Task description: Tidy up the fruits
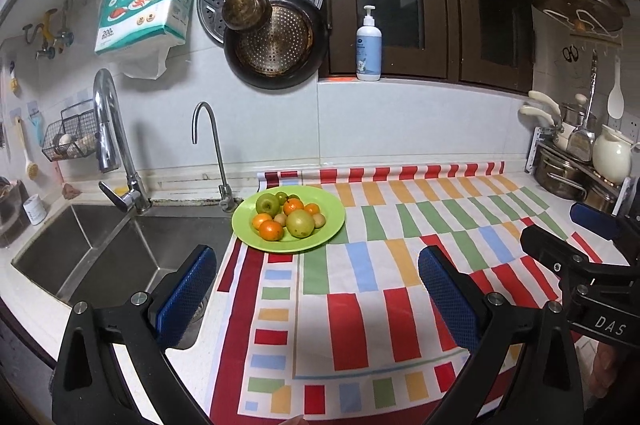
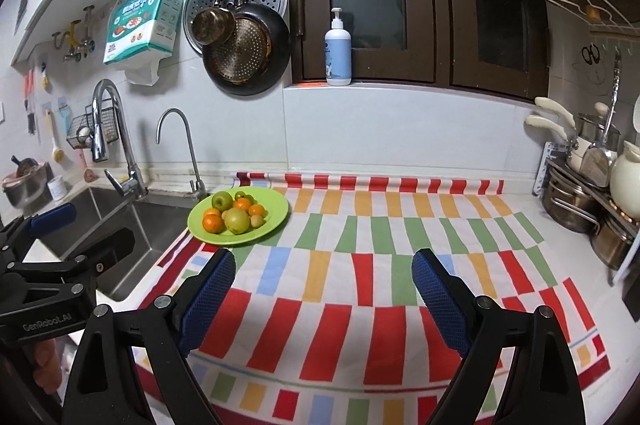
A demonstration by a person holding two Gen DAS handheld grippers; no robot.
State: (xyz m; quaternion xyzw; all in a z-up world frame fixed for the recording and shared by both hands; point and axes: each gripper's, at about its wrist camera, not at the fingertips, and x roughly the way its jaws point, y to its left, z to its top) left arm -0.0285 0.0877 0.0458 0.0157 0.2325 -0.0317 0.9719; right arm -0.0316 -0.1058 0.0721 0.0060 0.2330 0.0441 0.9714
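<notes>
The fruits [image 1: 286, 219] all lie together on a green plate [image 1: 332, 225], at about 11 o'clock from the left gripper [image 1: 316, 289] and at 10 o'clock from the right gripper [image 2: 324, 289]. Both grippers hang over the striped cloth [image 1: 360, 305] with fingers spread wide and nothing between them. Such a heap fits fruits already gathered as well as fruits waiting for sorting, so I cannot judge the stage. Any grasp should take one round fruit across its middle, gently, because smooth skins roll and neighbours touch. The oranges look shiny, the apple [image 1: 267, 203] waxy, the plate glossy plastic, and the finger pads [image 1: 186, 289] are dimpled blue rubber.
</notes>
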